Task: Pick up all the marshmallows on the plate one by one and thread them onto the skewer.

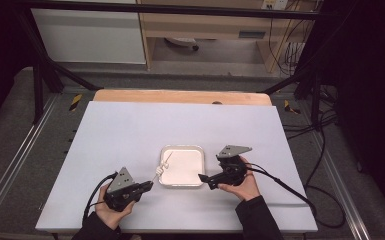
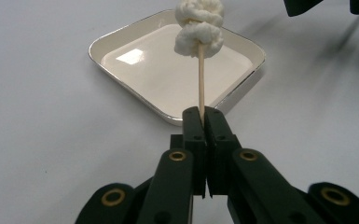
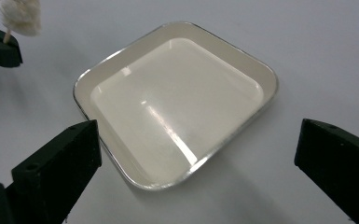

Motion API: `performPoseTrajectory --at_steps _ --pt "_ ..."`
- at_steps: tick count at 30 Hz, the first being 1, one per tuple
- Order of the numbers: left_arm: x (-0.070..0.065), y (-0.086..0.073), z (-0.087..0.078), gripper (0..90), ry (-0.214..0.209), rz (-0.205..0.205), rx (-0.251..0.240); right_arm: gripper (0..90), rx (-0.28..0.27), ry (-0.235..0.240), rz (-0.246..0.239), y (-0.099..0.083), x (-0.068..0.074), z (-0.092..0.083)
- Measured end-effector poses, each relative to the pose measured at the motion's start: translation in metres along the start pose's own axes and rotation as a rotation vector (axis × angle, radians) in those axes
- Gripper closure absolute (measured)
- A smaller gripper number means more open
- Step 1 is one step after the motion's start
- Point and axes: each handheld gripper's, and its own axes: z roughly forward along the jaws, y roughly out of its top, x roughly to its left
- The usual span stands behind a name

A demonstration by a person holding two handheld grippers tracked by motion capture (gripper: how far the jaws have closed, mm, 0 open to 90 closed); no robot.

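My left gripper (image 2: 204,114) clamps the skewer (image 2: 201,77), marshmallow-like lump (image 2: 199,25) above tray (image 2: 121,35); right gripper (image 3: 196,149) gapes, empty.

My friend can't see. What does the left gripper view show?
The left gripper, shut, pinches a thin wooden skewer with white fluffy lumps on its tip, held above a square cream tray with a silvery rim on a white table.
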Motion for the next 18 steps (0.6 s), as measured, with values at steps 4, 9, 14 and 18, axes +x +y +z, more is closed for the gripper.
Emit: performPoseTrajectory --at_steps 4,9,14,18 --pt "0.002 0.003 0.0 88.4 0.002 -0.007 0.002 0.8 0.022 -0.024 -0.013 -0.013 -0.007 -0.007" --pt "0.003 0.007 0.001 88.3 0.002 -0.005 0.022 0.8 0.031 -0.035 0.003 -0.03 -0.018 -0.016" --pt "0.003 0.011 0.004 88.3 0.002 0.005 0.044 0.8 0.013 -0.041 0.034 -0.047 -0.029 -0.028" --pt "0.003 0.016 0.006 88.3 0.001 0.015 0.063 0.8 0.004 -0.052 0.054 -0.059 -0.037 -0.037"
